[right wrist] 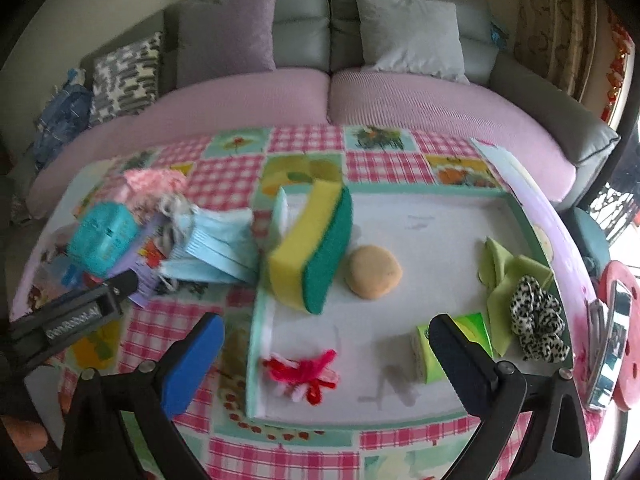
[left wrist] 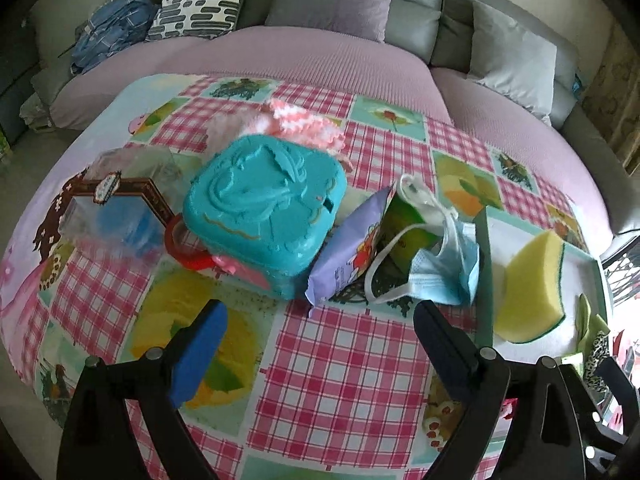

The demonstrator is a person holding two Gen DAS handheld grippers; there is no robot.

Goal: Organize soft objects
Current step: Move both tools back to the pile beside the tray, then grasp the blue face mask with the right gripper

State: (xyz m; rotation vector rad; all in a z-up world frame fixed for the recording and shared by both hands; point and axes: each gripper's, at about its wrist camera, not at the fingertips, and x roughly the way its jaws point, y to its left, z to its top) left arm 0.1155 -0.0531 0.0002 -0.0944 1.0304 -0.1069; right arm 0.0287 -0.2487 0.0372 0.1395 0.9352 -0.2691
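The sponge [right wrist: 310, 248] leans on the tray [right wrist: 400, 216] rim, far of the right tool [right wrist: 326, 354]. Both tools, including the left tool [left wrist: 320, 344], stand released and empty.

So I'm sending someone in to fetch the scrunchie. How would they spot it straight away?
Find the shallow white tray with the mint-green rim on the checked tablecloth in front of the sofa. Go to the tray's right-hand side, where a lime-green cloth lies crumpled. The scrunchie sits against that cloth, the only black-and-white leopard-spotted, ruffled ring there.
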